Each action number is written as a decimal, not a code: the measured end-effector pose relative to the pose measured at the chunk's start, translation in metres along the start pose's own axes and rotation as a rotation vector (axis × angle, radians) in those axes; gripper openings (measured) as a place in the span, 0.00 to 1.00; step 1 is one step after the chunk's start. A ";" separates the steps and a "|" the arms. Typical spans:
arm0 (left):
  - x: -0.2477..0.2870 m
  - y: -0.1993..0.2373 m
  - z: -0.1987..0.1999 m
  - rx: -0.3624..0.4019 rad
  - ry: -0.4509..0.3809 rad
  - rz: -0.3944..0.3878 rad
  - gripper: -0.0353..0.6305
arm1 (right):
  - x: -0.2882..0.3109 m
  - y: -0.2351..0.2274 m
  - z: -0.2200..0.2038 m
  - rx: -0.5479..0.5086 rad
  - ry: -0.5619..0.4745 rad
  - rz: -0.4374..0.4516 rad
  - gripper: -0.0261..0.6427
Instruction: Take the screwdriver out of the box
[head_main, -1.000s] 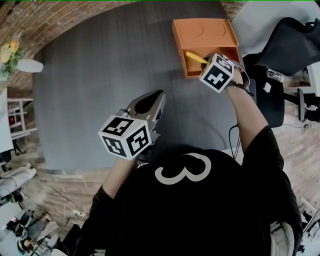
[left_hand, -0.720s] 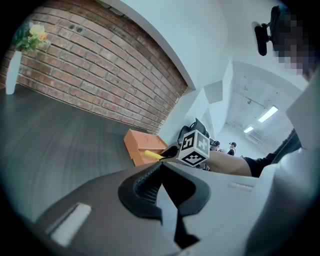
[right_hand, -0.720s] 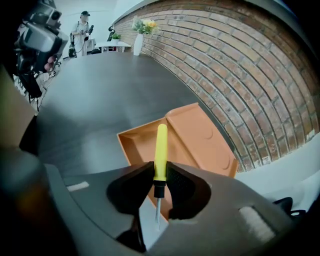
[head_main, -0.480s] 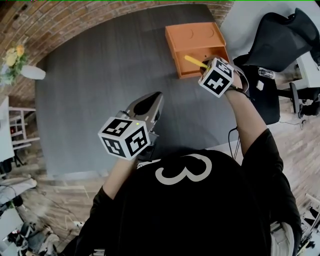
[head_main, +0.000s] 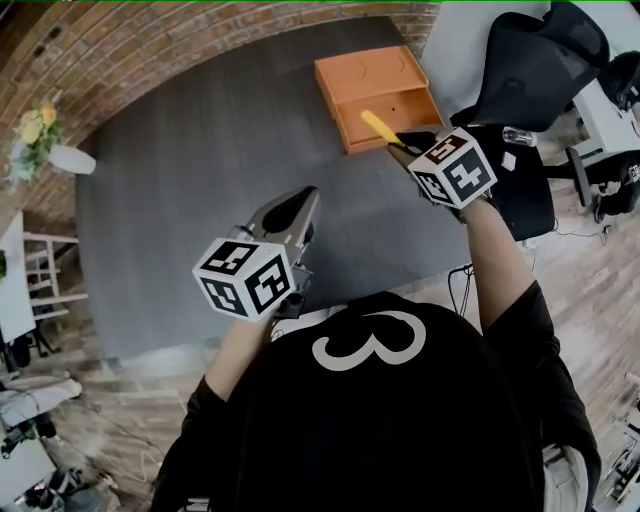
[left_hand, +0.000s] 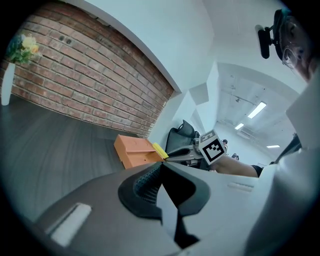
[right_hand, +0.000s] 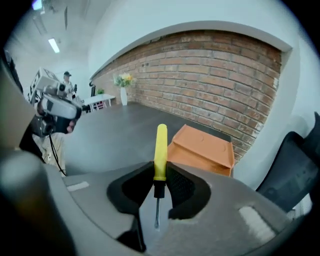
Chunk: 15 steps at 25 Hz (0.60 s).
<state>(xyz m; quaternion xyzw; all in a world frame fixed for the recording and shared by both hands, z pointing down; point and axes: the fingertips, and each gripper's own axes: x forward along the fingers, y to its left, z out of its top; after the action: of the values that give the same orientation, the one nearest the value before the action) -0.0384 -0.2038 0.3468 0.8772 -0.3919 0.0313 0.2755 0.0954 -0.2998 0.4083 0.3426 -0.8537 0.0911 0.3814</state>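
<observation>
My right gripper (head_main: 398, 143) is shut on the screwdriver (head_main: 380, 127), whose yellow handle sticks out past the jaws toward the orange box (head_main: 365, 75). The screwdriver hangs in the air just in front of the box's open front, clear of it. In the right gripper view the pads clamp the yellow handle (right_hand: 160, 150) near its black collar, the shaft points back at the camera, and the box (right_hand: 202, 149) lies behind. My left gripper (head_main: 296, 203) hovers over the dark grey table (head_main: 180, 170), jaws together with nothing in them. The left gripper view shows the box (left_hand: 131, 150) and screwdriver (left_hand: 159, 150) far off.
A black office chair (head_main: 530, 70) stands right of the table, close to my right arm. A brick wall runs round the far side, with a vase of flowers (head_main: 40, 135) at the far left. The person's torso covers the table's near edge.
The right gripper has risen and drawn back toward me with the screwdriver, whose handle has come out of the box's opening. The left gripper has lifted slightly.
</observation>
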 end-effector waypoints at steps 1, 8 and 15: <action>-0.002 -0.003 -0.001 0.005 -0.003 -0.003 0.08 | -0.009 0.005 0.003 0.025 -0.041 -0.001 0.16; -0.021 -0.023 -0.003 0.049 -0.017 -0.027 0.07 | -0.066 0.045 0.020 0.157 -0.284 0.004 0.16; -0.040 -0.040 -0.003 0.073 -0.036 -0.049 0.07 | -0.105 0.093 0.014 0.203 -0.425 0.022 0.16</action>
<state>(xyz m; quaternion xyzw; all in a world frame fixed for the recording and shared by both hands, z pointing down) -0.0376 -0.1542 0.3199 0.8964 -0.3738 0.0228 0.2369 0.0759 -0.1822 0.3333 0.3813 -0.9050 0.1064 0.1557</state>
